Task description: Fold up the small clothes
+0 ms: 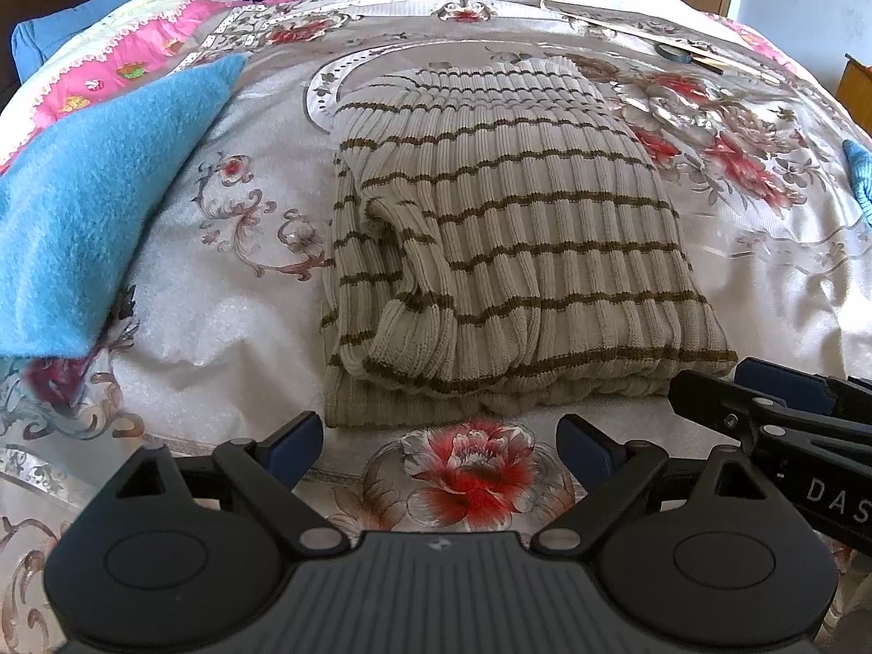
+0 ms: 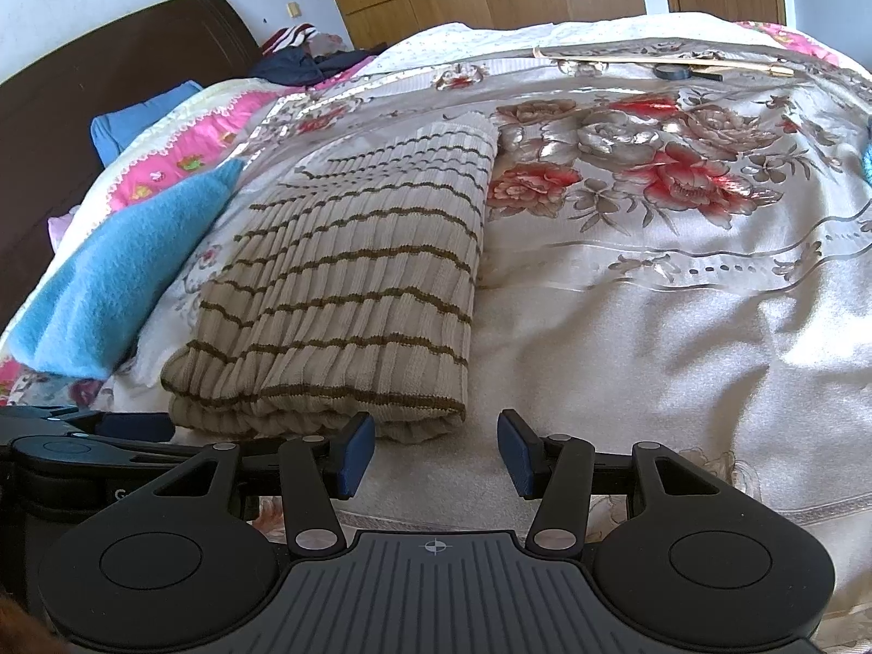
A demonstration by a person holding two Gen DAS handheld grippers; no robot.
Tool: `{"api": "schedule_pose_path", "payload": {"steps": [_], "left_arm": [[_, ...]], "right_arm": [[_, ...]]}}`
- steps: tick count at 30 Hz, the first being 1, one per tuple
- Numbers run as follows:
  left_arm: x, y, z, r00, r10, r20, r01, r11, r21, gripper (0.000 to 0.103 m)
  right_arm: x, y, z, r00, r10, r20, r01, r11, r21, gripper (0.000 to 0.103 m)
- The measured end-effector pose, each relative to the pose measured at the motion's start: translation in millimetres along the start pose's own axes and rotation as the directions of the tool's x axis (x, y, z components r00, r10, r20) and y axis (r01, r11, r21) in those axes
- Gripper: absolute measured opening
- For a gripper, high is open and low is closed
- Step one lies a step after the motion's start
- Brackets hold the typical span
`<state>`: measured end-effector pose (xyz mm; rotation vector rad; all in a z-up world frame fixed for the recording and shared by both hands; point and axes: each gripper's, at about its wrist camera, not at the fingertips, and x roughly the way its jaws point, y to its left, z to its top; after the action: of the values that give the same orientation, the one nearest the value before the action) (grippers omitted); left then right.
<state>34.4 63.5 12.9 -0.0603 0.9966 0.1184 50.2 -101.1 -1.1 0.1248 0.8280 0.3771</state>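
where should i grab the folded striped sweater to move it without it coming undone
Grip the striped sweater at its near stacked edge, coming in low from the side facing the tools. All folded layers end there, so one pinch catches them together; the top is flat and offers no hold.

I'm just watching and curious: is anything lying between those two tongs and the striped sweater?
Nothing visible. Only bare floral bedspread lies between the open left tongs, the open right tongs and the folded striped sweater. The blue cloth sits off to its side.
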Motion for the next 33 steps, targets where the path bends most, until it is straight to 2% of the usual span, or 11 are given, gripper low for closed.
{"api": "schedule_pose_path", "payload": {"steps": [8,21,33], "left_arm": [[1,-3,0,1.000,0.022,0.005,-0.022,1.000,0.016,0.102],[2,-6,-1,0.999,0.041,0.005,-0.041,0.998,0.037,0.102],[3,-6,0,0.999,0.047,0.002,-0.047,0.998,0.035,0.102]], "right_arm": [[-1,6,0,0.998,-0.062,0.006,0.062,0.997,-0.042,0.053],[-2,9,1,0.996,-0.083,0.014,0.083,0.995,-0.060,0.053],[-3,18,2,0.991,-0.134,0.028,0.136,0.986,-0.100,0.053]]}}
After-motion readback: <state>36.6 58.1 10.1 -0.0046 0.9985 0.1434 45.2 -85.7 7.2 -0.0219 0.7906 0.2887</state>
